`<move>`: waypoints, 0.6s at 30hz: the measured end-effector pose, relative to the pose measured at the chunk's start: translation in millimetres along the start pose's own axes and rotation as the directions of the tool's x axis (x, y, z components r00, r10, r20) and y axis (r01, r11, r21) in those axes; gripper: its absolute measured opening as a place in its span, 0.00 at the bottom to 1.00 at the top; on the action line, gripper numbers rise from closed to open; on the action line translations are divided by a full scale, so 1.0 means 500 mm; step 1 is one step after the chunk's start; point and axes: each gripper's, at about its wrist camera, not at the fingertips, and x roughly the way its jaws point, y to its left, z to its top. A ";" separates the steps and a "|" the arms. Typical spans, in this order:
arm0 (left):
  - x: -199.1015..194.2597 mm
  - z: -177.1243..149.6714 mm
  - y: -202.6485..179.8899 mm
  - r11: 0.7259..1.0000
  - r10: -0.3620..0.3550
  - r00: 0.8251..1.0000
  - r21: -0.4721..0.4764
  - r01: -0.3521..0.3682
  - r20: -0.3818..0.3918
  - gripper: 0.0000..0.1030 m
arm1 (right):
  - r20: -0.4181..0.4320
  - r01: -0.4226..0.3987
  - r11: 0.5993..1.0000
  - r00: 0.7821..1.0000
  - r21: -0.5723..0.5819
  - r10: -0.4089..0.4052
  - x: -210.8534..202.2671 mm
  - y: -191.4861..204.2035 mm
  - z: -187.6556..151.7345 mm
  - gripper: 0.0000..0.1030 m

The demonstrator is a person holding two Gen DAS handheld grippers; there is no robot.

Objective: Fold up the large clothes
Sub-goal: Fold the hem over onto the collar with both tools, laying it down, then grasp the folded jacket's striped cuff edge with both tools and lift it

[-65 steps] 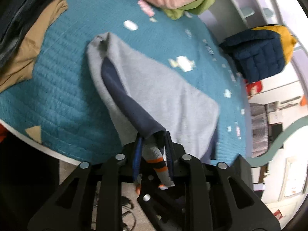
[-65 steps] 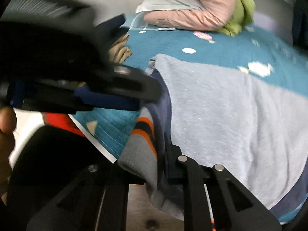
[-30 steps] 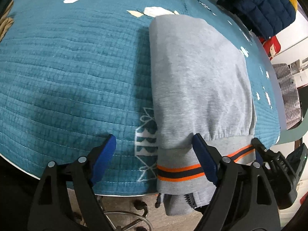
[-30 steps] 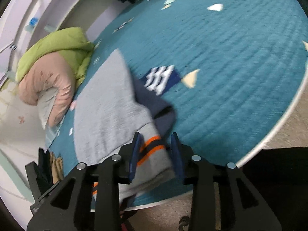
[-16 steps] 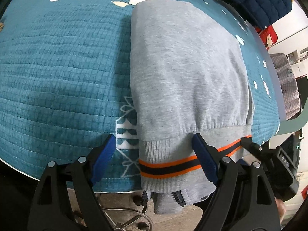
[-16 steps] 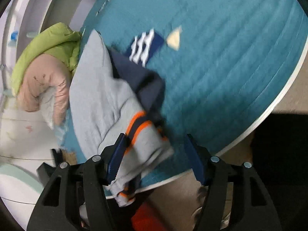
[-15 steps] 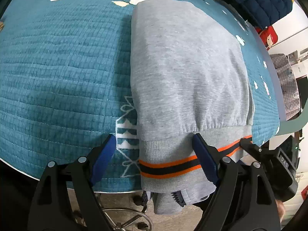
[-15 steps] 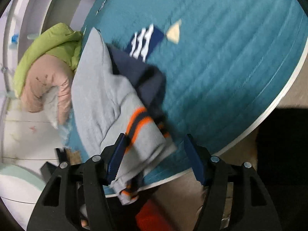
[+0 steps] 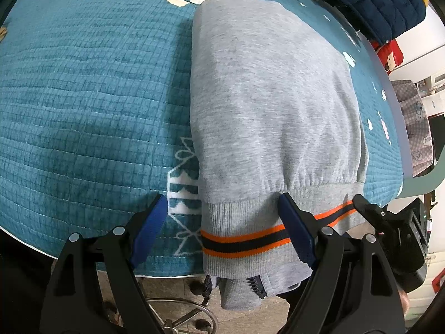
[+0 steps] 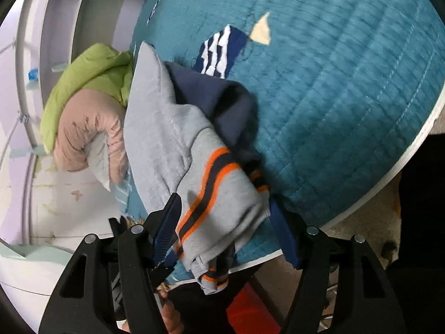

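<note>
Left wrist view: grey sweatshirt [image 9: 267, 105] now lies folded on the teal quilt [image 9: 91, 89], striped hem [image 9: 250, 239] hanging over the near edge. Both grippers let go w/in the last sec or so: left gripper [image 9: 222, 222] spread, right gripper [image 10: 222, 222] spread too, straddling the hem w/o pinching. Fold looks set; prob. next fold or tidy-up.

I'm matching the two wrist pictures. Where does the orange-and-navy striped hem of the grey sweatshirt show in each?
Left wrist: striped hem at bottom centre, hanging over the table edge.
Right wrist: striped hem lower centre, running diagonally between the open fingers.
Shared landmark: teal quilted cover.
</note>
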 end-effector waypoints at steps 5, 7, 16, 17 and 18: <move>-0.001 0.000 0.002 1.000 -0.008 1.000 -0.008 0.008 -0.002 0.79 | 0.042 -0.099 0.993 0.994 0.063 0.097 0.020 -0.035 0.025 0.63; 0.000 0.000 0.005 1.000 -0.016 1.000 -0.018 0.016 -0.005 0.80 | 0.045 -0.123 0.990 0.992 0.071 0.120 0.024 -0.038 0.031 0.67; -0.009 0.024 0.027 0.993 -0.094 0.996 -0.067 0.094 0.004 0.80 | 0.025 -0.084 0.996 0.996 -0.026 0.084 0.044 0.003 0.053 0.65; -0.006 0.027 0.026 0.993 -0.097 0.995 -0.069 0.097 -0.002 0.80 | 0.023 -0.104 0.995 0.994 -0.006 0.104 0.052 -0.006 0.055 0.66; -0.001 0.029 0.025 0.993 -0.096 0.995 -0.068 0.095 -0.009 0.81 | 0.028 -0.113 0.994 0.993 0.000 0.113 0.056 -0.007 0.057 0.66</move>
